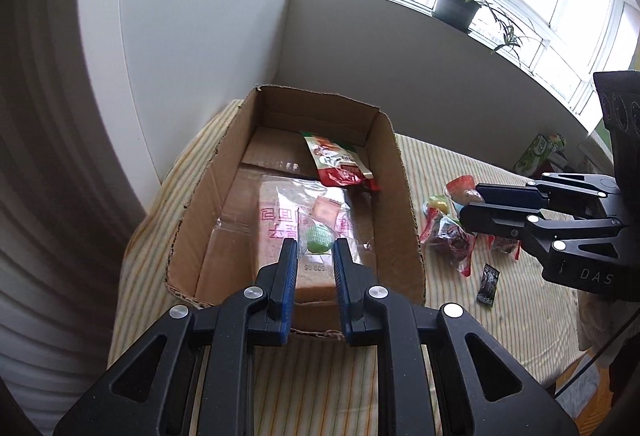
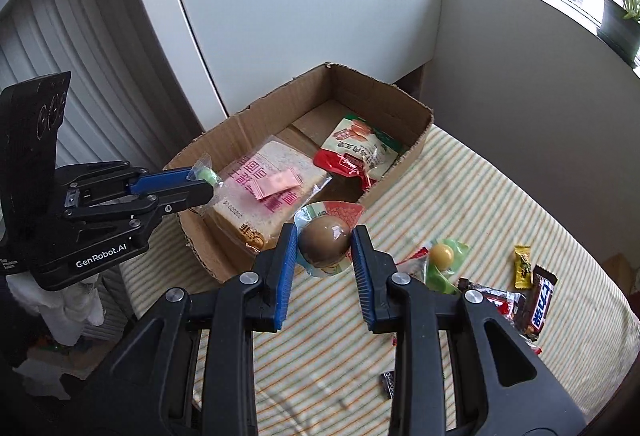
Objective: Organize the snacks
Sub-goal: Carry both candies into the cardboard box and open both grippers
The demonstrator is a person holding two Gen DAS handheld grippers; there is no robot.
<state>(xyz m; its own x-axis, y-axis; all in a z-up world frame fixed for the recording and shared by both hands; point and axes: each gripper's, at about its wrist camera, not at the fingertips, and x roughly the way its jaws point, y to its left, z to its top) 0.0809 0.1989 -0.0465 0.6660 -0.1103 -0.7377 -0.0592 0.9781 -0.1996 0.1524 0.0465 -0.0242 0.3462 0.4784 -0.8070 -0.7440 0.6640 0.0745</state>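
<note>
The cardboard box (image 2: 384, 104) sits at the far corner of the striped bench (image 2: 460, 196) and already holds a bag of bread (image 2: 260, 188) and a red snack pouch (image 2: 356, 148). The left gripper (image 1: 316, 248) has its fingers shut on a small green candy (image 1: 319, 239) over the box. The right gripper (image 2: 324, 240) has its fingers closed on a packaged brown egg (image 2: 323, 241) beside the box. Judging by this, sorting is partway through.

Only the right view shows the chocolate bar (image 2: 540, 306) and yellow candy (image 2: 522, 264) left to pack; only the left view shows the green carton (image 1: 538, 152).
</note>
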